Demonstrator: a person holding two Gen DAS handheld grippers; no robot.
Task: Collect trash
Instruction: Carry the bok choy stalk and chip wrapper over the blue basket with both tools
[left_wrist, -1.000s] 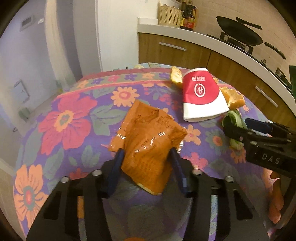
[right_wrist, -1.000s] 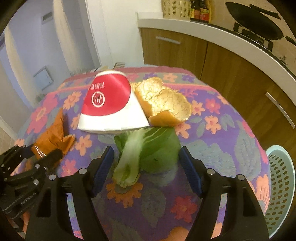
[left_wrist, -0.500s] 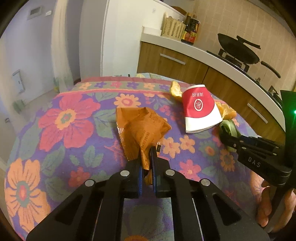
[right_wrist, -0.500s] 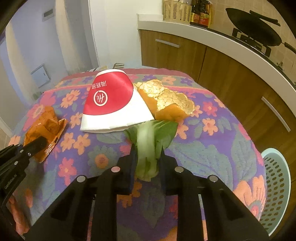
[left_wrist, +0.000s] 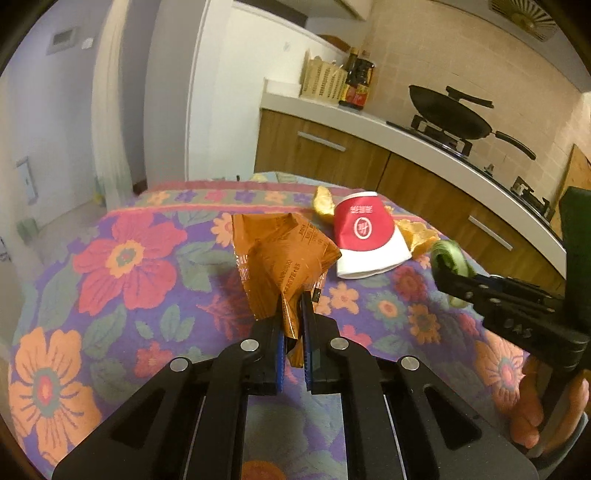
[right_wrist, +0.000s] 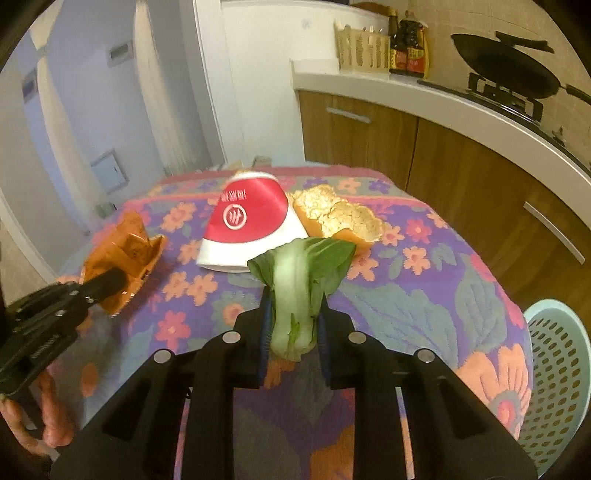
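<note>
Since a second ago both grippers have closed and lifted. The left gripper (left_wrist: 291, 321) pinches the orange wrapper (left_wrist: 280, 254) nearly flat; the right gripper (right_wrist: 291, 325) clamps the green leaf stalk (right_wrist: 295, 295). Only the right view shows the basket (right_wrist: 554, 376), partly cut off, beside the table (right_wrist: 424, 288).

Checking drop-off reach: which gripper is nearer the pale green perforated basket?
Right. The right gripper, shut on the bok choy, has the basket beside it; the left gripper, gripping the orange wrapper, is across the table.
</note>
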